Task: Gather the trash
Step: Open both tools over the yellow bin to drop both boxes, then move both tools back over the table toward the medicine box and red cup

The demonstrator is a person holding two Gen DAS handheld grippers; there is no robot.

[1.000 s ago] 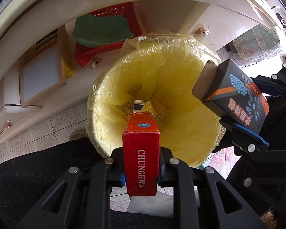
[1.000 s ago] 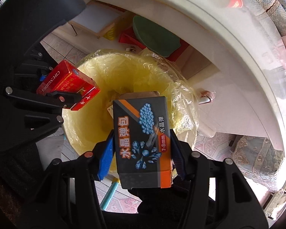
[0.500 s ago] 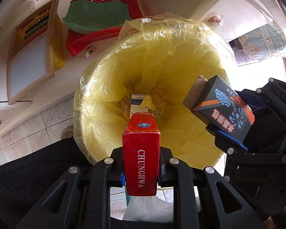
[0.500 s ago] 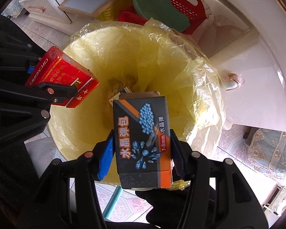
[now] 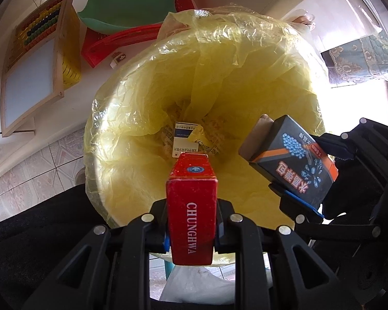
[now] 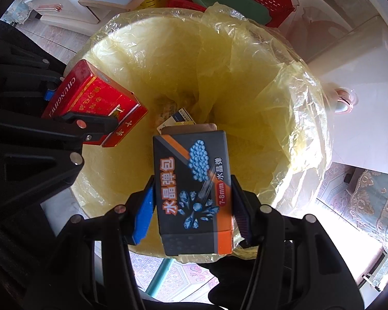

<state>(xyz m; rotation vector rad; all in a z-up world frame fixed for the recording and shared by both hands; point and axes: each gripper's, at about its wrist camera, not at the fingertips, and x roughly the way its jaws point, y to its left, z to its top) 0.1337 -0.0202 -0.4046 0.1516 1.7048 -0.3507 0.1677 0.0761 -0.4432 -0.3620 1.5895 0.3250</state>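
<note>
Left wrist view: the left gripper [image 5: 191, 222] is held over the near rim of a bin lined with a yellow bag [image 5: 142, 155], pointed down into its mouth. A red carton [image 5: 191, 206] marked CHUNGHWA is clamped upright between its two fingers, narrow face toward the lens, at 6 o'clock of the bin opening. At 3 o'clock the right gripper [image 5: 307, 180] is seen reaching in from the side, tilted, with a dark box [image 5: 295, 160] printed in blue and orange pinched between its fingers. Both boxes are held above the liner and apart from each other. At the bottom of the bag a small white and blue packet [image 5: 185, 139] is seen lying among crumpled paper. Beyond the bin, at 11 o'clock, a green basin [image 5: 126, 7] is stacked on a red basket [image 5: 111, 44], with a framed board [image 5: 31, 82] further left.

In the right wrist view, the left gripper [image 6: 90, 118] is seen at 9 o'clock with the red carton [image 6: 90, 98] gripped flat. The dark box [image 6: 194, 188] is clenched by the right gripper [image 6: 191, 206] at 6 o'clock, over the bag [image 6: 245, 77].
</note>
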